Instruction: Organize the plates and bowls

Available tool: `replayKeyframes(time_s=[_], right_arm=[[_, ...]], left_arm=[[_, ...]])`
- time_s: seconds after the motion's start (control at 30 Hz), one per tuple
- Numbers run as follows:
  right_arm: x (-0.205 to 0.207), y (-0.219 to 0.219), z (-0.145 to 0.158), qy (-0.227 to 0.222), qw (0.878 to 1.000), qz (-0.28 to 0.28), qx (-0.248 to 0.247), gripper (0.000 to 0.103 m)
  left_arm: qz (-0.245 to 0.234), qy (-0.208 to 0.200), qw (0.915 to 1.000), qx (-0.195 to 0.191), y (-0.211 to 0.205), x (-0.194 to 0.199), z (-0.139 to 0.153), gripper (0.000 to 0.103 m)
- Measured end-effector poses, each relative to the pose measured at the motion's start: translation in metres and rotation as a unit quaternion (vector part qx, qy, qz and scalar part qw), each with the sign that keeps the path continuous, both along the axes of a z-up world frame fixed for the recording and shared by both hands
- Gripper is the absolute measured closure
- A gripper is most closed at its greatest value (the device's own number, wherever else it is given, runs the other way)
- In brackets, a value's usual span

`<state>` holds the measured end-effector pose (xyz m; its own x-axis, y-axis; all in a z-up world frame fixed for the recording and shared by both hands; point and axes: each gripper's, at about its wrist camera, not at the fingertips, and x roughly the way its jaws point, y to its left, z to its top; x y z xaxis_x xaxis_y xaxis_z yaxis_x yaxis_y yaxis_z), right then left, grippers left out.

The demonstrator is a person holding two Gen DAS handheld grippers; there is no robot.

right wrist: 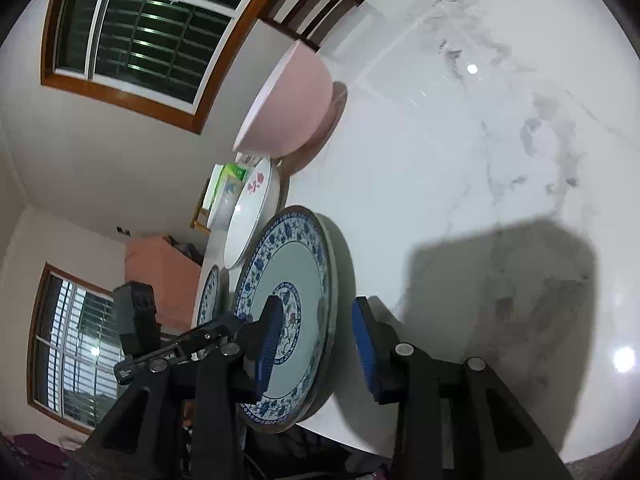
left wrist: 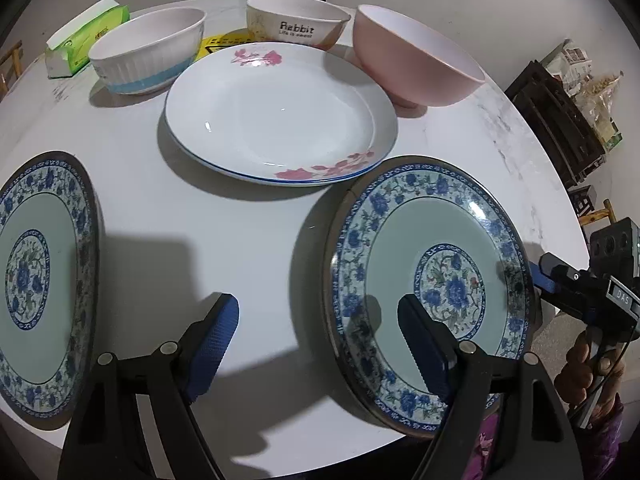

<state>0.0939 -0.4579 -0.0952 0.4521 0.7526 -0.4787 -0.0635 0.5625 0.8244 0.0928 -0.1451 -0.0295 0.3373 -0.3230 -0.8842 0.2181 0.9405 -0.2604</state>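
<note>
Right gripper (right wrist: pixel 316 344): spread wide; the blue-patterned plate (right wrist: pixel 296 312) rim is seen between its jaws, ungripped.
Left gripper (left wrist: pixel 320 344): held open beside that plate.

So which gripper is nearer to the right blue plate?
Right. The right gripper straddles the rim of the right blue plate, jaws open. The left gripper hangs open beside it, one finger over its near edge.

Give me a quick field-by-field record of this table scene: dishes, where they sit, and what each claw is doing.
plates: two blue floral plates, one pink-flower plate
bowls: ribbed white-blue bowl, Rabbit bowl, pink bowl, along the far side
left claw: open, empty
right claw: open, straddling right blue plate's rim
other: tissue pack
</note>
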Motion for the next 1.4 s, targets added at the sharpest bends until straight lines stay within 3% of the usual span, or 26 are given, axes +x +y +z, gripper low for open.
replayKeyframes(time_s=[0.1,0.17,0.23,0.3,0.37,0.53,0.97,1.4], right_arm=[[0.002,0.014,0.005,-0.005,1.0,0.014,-0.026,0.066],[0.004,0.022,0.007,-0.009,0.998,0.02,-0.051,0.07],[0.0,0.029,0.009,-0.013,0.995,0.022,-0.098,0.082],[-0.002,0.033,0.012,-0.018,0.991,0.018,-0.13,0.091],[-0.005,0.034,0.015,-0.025,0.989,0.019,-0.141,0.091],[-0.01,0.038,0.024,-0.033,0.987,0.012,-0.155,0.091],[-0.018,0.048,0.028,-0.022,0.994,0.014,-0.109,0.091],[-0.008,0.105,0.032,-0.017,0.994,0.06,-0.09,0.091]], left_arm=[[-0.017,-0.011,0.9997,0.011,-0.01,-0.001,-0.001,0.036],[-0.035,-0.02,0.9989,0.023,-0.019,-0.001,-0.002,0.055],[-0.06,-0.03,0.9968,0.043,-0.029,-0.003,-0.002,0.071],[-0.058,-0.039,0.9963,0.051,-0.032,-0.004,-0.001,0.072],[-0.048,-0.034,0.9976,0.035,-0.027,-0.003,-0.001,0.077],[-0.038,-0.038,0.9979,0.037,-0.023,-0.009,0.004,0.077],[-0.011,-0.07,0.9955,0.063,-0.011,-0.027,0.032,0.077],[0.056,-0.053,0.9957,0.053,0.052,-0.041,0.038,0.076]])
